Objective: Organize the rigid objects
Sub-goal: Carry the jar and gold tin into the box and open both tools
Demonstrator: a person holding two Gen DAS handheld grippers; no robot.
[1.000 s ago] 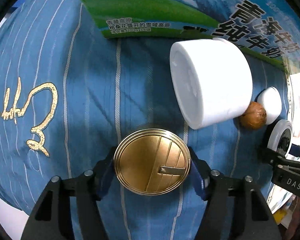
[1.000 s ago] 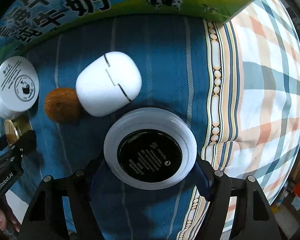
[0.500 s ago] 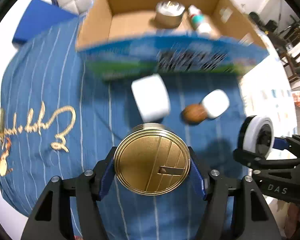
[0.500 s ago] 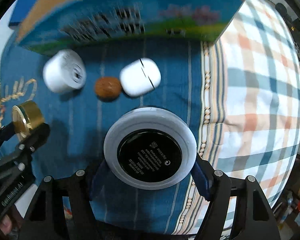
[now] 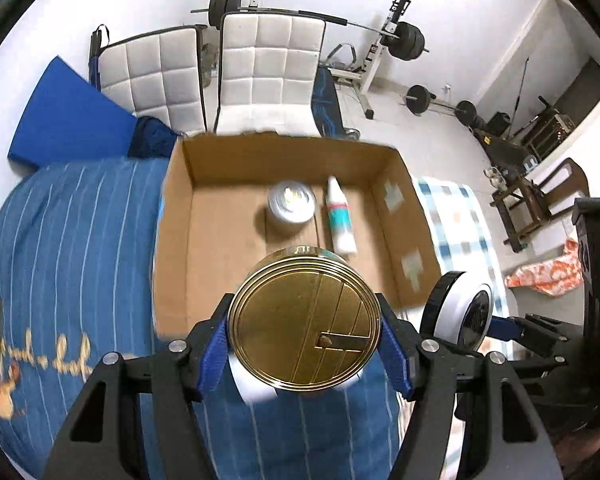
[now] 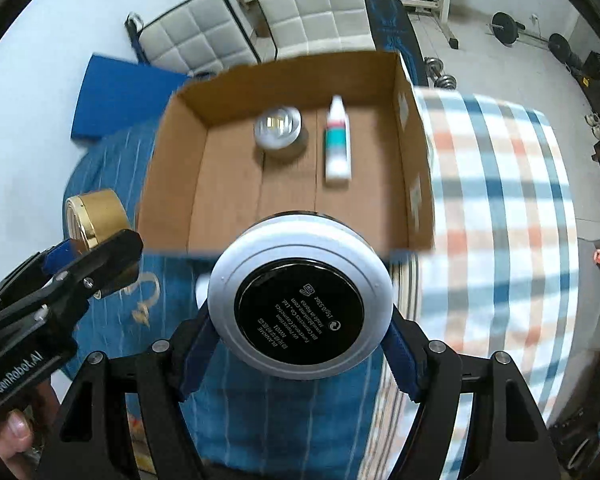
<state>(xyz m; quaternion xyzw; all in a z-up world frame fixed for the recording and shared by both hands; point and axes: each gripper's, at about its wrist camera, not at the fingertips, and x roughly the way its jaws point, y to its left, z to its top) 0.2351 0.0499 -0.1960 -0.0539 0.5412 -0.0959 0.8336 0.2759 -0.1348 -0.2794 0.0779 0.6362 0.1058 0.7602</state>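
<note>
My left gripper (image 5: 304, 334) is shut on a gold round tin (image 5: 304, 320) and holds it up in front of an open cardboard box (image 5: 176, 216). My right gripper (image 6: 300, 328) is shut on a white round jar with a black base (image 6: 300, 300), also raised before the box (image 6: 168, 152). Inside the box lie a silver tin (image 5: 291, 206) and a white tube with a teal band (image 5: 338, 220). The jar in the right gripper shows at the right of the left wrist view (image 5: 460, 312). The gold tin shows at the left of the right wrist view (image 6: 96, 218).
The box sits on a bed with a blue striped cover (image 5: 72, 240) and a plaid blanket (image 6: 500, 200) to the right. White padded chairs (image 5: 268, 64) and weight equipment (image 5: 404, 36) stand behind. A blue mat (image 5: 68, 116) lies at back left.
Both grippers rose and tilted up with their objects. The view went from the bed surface with the white items and the walnut to the open box and the room.
</note>
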